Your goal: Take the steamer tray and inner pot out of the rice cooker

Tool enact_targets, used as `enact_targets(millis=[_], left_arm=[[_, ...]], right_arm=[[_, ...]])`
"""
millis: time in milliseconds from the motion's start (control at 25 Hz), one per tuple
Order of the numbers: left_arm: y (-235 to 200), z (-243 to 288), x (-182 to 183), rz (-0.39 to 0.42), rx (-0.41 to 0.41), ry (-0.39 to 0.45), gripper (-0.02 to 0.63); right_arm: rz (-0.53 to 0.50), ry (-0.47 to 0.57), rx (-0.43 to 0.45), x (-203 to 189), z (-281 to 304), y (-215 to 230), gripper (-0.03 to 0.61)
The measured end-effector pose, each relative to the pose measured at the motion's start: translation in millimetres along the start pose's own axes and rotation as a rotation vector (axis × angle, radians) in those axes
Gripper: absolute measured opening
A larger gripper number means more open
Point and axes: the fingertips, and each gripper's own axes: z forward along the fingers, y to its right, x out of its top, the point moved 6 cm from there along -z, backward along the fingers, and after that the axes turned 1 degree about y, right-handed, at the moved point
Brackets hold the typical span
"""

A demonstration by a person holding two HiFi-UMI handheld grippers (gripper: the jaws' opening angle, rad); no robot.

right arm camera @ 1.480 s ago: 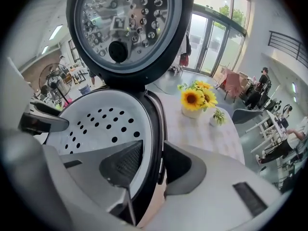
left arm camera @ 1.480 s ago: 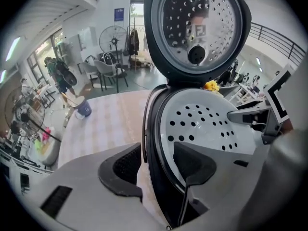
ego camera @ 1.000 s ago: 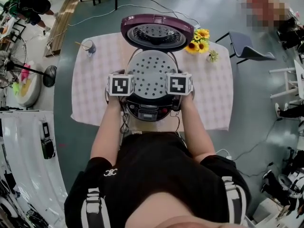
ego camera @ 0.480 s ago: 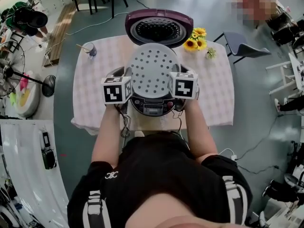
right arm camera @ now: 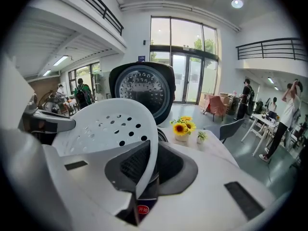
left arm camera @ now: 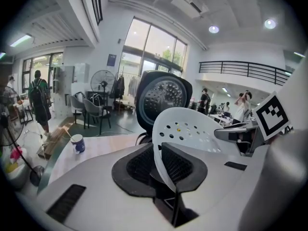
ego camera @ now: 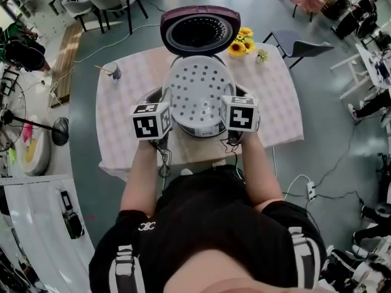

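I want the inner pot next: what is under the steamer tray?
The rice cooker body, its dark rim showing beside the steamer tray. The tray covers the opening, so the inner pot cannot be seen.

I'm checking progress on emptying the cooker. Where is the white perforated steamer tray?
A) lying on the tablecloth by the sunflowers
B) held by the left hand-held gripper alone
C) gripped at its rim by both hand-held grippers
C: the steamer tray is clamped at its rim in the left hand-held gripper and the right hand-held gripper.
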Motion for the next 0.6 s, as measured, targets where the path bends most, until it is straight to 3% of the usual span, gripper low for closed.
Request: enact_targets(millis=[280, 600], left_arm=[[28.3, 2.6, 7.1, 0.043, -0.083, 0.017, 0.049], [90.9, 34.6, 19.6, 0.091, -0.151, 0.023, 0.049]], right_arm=[[0.032, 0.024, -0.089, -6.0, -30.2, 23.0, 0.035], [0.08, 0.041, -0.148, -14.9, -42.1, 90.6, 0.035]])
